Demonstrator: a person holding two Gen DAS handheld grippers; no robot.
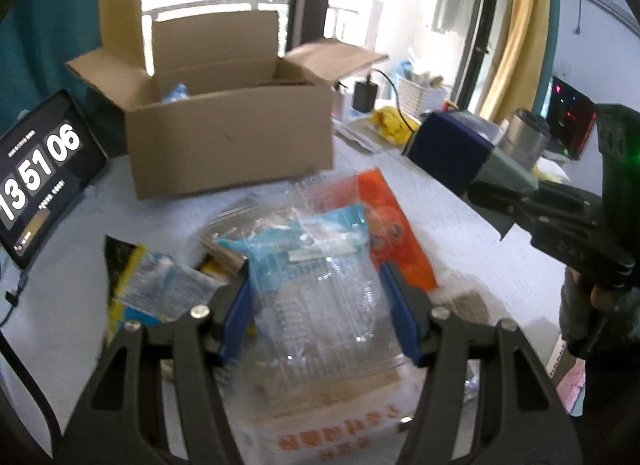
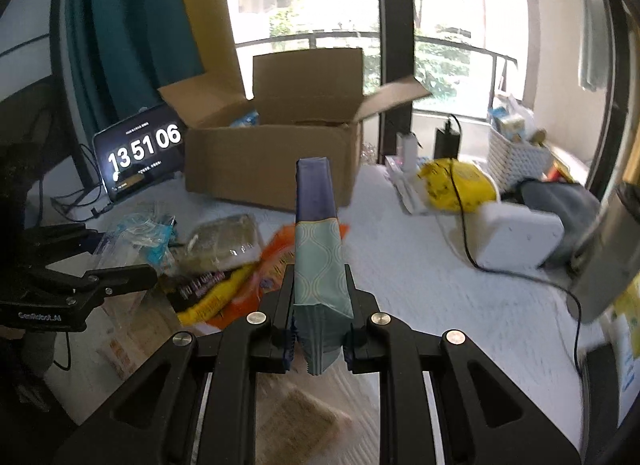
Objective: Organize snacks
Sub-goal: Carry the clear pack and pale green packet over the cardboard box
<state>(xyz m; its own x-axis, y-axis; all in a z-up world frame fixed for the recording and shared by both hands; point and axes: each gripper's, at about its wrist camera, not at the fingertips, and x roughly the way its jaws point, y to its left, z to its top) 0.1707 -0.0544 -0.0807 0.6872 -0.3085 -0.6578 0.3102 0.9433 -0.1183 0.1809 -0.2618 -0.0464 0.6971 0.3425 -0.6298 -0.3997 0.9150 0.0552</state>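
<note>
Bright window light falls on a white tabletop (image 2: 400, 233) where snacks are piled.

The right tool (image 2: 318, 317) is closed on a tall blue and teal packet (image 2: 318, 249), which is held upright between the fingers, above the tabletop. The left tool (image 1: 320, 305) has its blue fingers (image 1: 236, 313) on both sides of a clear plastic snack bag (image 1: 320, 297). It looks like a grip, but how tight it is cannot be told.

Just past the tools lies the snack pile: an orange packet (image 1: 396, 233), a yellow packet (image 2: 208, 301) and a brown wrapped block (image 2: 224, 241). Behind them the cardboard box (image 1: 228, 145) stands open, and something blue is already seen inside.

The step in hand seems to be carrying snacks to the box. Next, the packet would need to be lifted over the front wall and let go inside.

Open room is seen on the right of the tabletop. The box flaps stick out, and a black cable (image 2: 472, 249) and a clock tablet (image 1: 36, 169) sit near, so these should be missed.
</note>
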